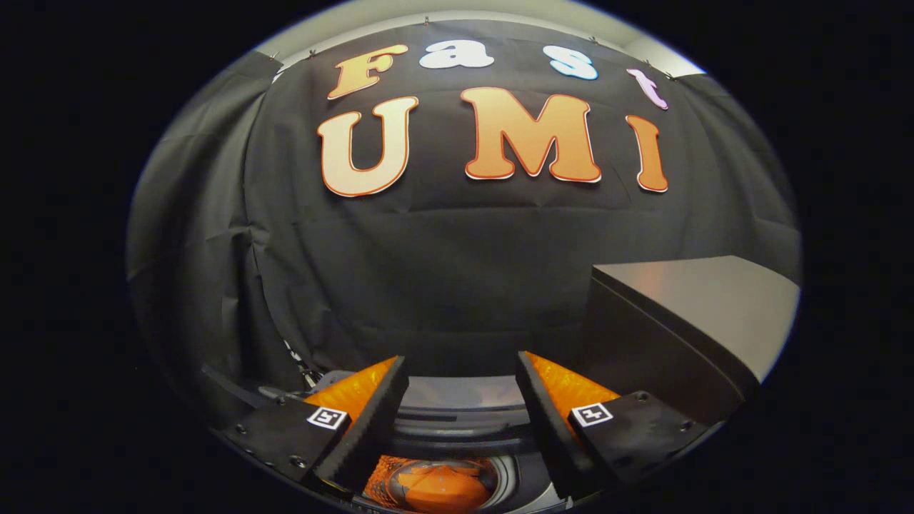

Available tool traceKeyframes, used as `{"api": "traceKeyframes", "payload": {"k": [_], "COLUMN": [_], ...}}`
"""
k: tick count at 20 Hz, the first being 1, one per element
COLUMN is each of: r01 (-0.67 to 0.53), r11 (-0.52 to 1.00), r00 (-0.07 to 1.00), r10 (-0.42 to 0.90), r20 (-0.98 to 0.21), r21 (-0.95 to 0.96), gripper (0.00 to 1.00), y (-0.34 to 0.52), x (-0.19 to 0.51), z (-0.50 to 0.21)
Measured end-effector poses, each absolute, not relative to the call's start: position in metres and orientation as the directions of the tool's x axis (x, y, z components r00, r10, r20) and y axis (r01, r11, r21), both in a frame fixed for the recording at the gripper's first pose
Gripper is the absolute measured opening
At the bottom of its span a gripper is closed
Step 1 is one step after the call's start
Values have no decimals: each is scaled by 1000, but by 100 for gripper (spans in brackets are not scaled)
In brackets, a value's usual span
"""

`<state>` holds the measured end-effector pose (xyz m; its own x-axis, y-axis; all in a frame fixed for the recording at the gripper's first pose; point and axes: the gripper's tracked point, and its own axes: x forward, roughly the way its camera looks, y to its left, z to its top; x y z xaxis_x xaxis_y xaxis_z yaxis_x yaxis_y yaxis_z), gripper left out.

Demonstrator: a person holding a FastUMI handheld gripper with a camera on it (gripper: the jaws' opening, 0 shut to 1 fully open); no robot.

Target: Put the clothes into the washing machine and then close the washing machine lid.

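Claw (460,421) released, fingers spread wide, nothing between them, held above the washing machine (457,435). Orange clothes (439,489) lie bunched inside its drum, below the fingers. Loading appears done; closing remains. Next move calls for finding the lid, unidentified here. Dark box (685,321) stands beside the machine.

Count: one gripper (462,371) with two fingers spread apart, one washing machine (457,421), one orange garment (439,489), one grey box (685,321).

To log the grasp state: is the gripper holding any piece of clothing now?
No; the gripper is open with nothing between its fingers, and the orange clothing lies below in the washing machine drum.
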<state>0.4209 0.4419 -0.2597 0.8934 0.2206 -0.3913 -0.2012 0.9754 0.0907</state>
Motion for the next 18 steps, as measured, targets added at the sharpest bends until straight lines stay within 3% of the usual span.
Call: {"api": "traceKeyframes", "payload": {"k": [2, 7, 18], "r01": [-195, -234, -276], "r11": [972, 966, 950], "r00": [858, 830, 833], "r10": [233, 256, 311], "r20": [-457, -496, -458], "r21": [131, 107, 143], "gripper": [99, 99, 98], "y": [438, 440, 451], "x": [396, 382, 377], "z": [-275, -285, -270]}}
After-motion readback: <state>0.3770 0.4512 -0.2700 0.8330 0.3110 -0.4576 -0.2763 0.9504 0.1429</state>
